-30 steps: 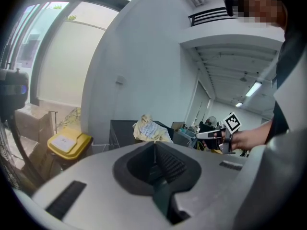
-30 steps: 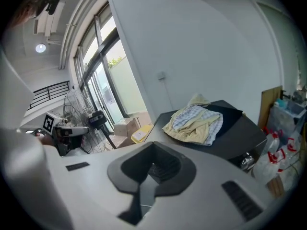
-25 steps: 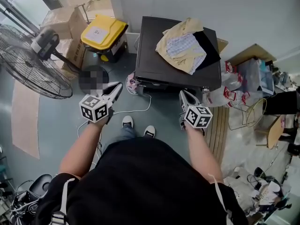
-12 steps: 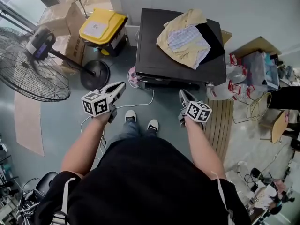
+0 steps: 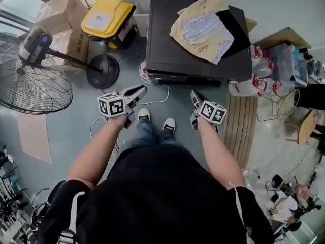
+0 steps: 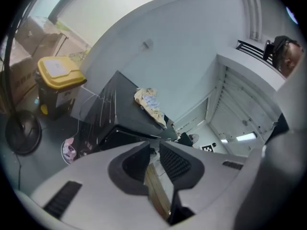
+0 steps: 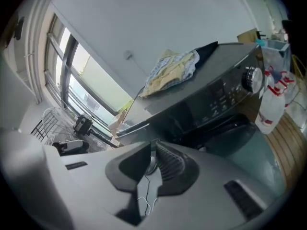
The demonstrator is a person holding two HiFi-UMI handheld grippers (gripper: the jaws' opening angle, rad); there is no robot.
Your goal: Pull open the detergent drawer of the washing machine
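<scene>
The black washing machine stands against the wall ahead of me, with a heap of yellow and checked clothes on its lid. Its front panel with a round dial shows in the right gripper view; I cannot pick out the detergent drawer's outline there. My left gripper hangs in front of the machine's left corner, clear of it. My right gripper hangs before the right part of the front, also apart from it. Both pairs of jaws are opening, a narrow gap shows in each, and nothing is between them.
A big floor fan stands at the left, with a yellow-lidded bin and cardboard boxes behind it. A white cable lies on the floor by the machine. Bottles and bags crowd its right side, beside wooden slats.
Both grippers have sunk and rolled a little in front of the machine. Their jaws, closed before, now stand slightly apart. The machine sits nearer the top of the head view.
</scene>
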